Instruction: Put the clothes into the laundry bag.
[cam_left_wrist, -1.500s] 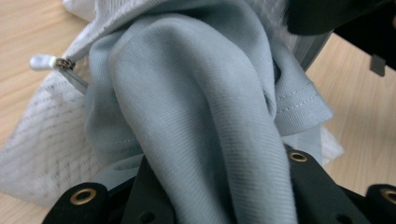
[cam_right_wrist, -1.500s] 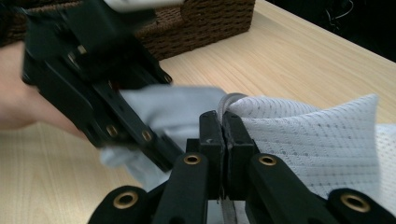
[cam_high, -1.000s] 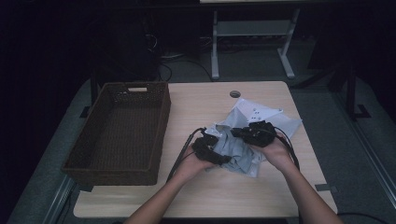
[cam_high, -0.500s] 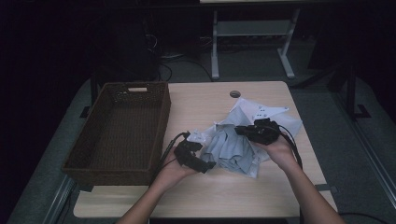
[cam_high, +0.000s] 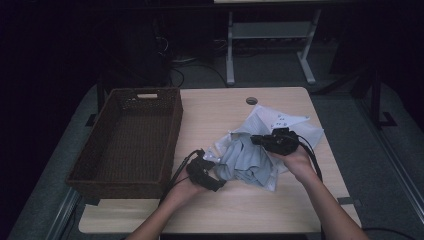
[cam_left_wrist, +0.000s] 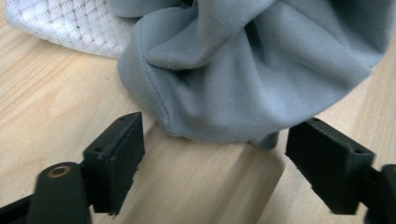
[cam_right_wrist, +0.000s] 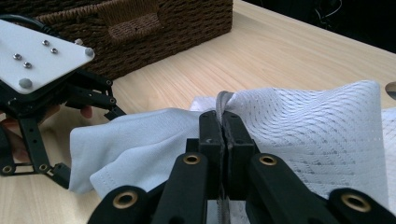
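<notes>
Beside the wicker basket (cam_high: 131, 137), the right gripper (cam_right_wrist: 223, 122) clamps the grey cloth (cam_left_wrist: 252, 70); the left gripper (cam_left_wrist: 212, 156), jaws just narrowing yet still spread and apparently clear, should bite the hem squarely.

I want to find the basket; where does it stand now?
In the high view the woven basket stands on the table's left side, left of the grey cloth and the left gripper.
</notes>
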